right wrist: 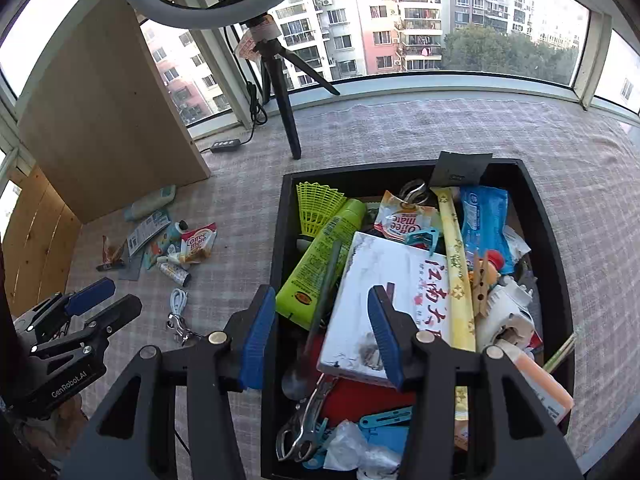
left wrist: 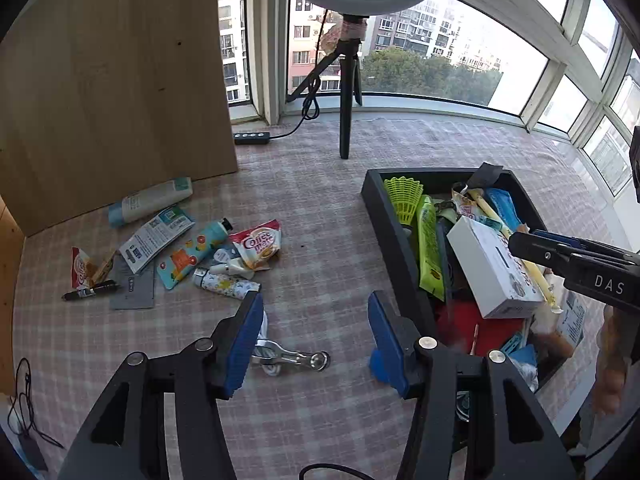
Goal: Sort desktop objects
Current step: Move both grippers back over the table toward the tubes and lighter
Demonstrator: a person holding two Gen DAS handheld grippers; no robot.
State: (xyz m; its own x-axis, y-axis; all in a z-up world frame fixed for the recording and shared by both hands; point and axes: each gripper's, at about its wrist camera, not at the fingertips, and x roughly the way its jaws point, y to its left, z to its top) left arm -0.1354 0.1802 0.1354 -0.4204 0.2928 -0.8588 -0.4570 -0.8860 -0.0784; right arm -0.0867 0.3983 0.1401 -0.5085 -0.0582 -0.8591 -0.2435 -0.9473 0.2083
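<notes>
We find the right gripper [right wrist: 322, 338] hanging over the near left part of the tray [right wrist: 548, 232], jaws spread and empty; the left gripper [left wrist: 316, 334] hovers over the cloth beside the tray's left wall, likewise released and holding nothing. Nearest in the tray lie pliers [right wrist: 304, 428] and a spoon [right wrist: 298, 376]; we judge them stiff, heavy and slippery. Directly beyond the right gripper the white box [right wrist: 380, 300] lies on top of the heap, tilted; we judge it light and rigid but crushable, best taken across its narrow sides at the near end. Left of it the green tube [right wrist: 320, 256] looks soft, best held mid-body. Farther, towards the tray's far left corner, the shuttlecock [right wrist: 318, 208] looks fragile. On the cloth, a cable [right wrist: 178, 300] lies near, and sachets and tubes [left wrist: 192, 252] lie clustered towards the far left.
</notes>
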